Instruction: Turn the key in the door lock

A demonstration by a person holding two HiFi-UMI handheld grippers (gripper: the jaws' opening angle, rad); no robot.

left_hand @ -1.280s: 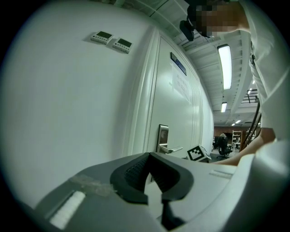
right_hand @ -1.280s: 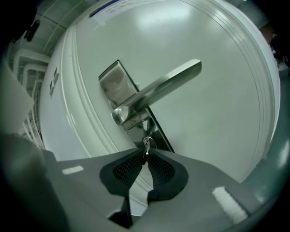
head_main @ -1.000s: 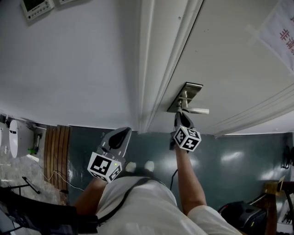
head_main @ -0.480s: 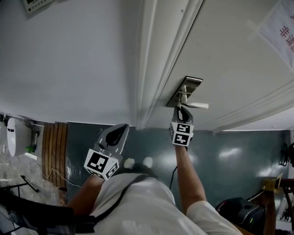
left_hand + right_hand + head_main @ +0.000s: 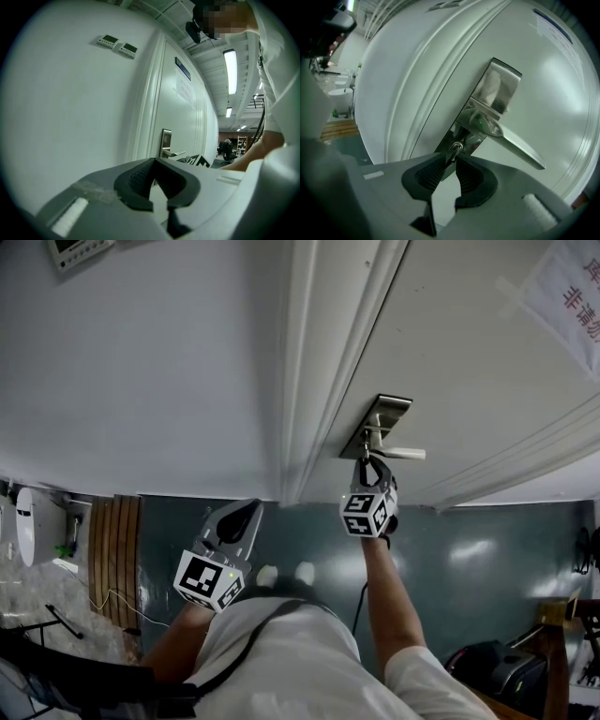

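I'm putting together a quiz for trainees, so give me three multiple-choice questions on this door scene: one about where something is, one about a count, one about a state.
1. Where is the key? A) in the lock plate under the lever handle B) on the floor C) on a hook
2. How many control panels hang on the wall beside the door? A) none B) two C) five
3. The left tongs are: A) wide open B) clamped on the handle C) shut and empty
Answers: A, the key stands in the plate between the right tongs' tips, which have just been opening; B, two show in the left gripper view; C, their tips meet with nothing between.
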